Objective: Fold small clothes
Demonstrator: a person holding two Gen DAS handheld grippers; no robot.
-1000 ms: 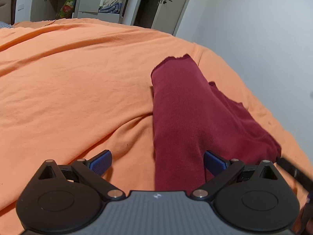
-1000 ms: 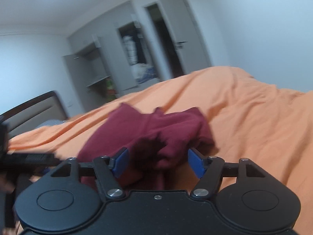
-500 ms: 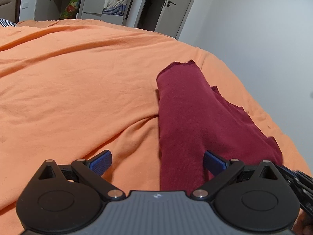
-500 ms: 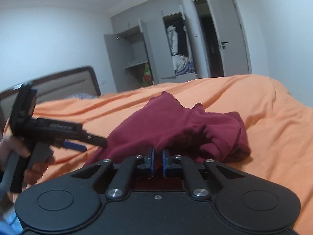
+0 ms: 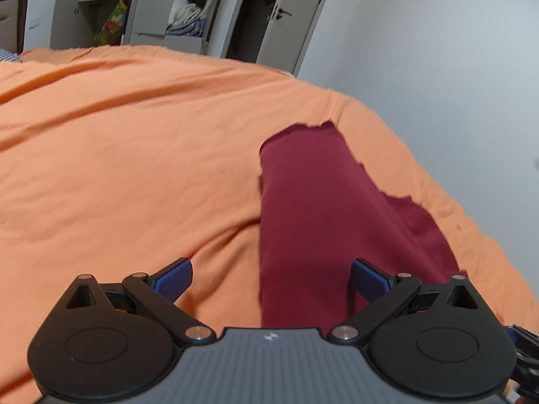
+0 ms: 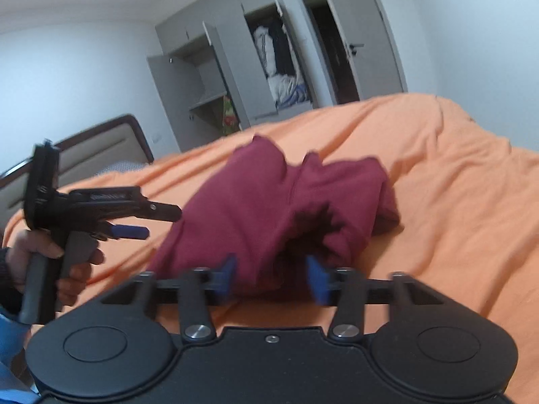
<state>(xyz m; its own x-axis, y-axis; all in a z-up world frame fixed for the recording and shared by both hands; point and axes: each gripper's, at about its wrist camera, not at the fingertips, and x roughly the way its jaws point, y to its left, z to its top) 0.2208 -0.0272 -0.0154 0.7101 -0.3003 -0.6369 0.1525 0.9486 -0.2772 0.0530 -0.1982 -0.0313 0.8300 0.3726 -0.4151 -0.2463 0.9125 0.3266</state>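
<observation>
Wardrobe (image 6: 256, 77) beyond orange bedspread (image 5: 118, 155), maroon garment (image 5: 313, 208)

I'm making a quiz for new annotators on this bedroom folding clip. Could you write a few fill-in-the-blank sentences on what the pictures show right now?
1. The dark red garment lies on a bedspread whose colour is ____.
2. The jaws of the left gripper are ____.
3. Behind the bed, the doors of the grey wardrobe stand ____.
4. In the right wrist view, the right gripper has its blue pads on either side of the ____.

Missing words: orange; open; open; garment
</observation>
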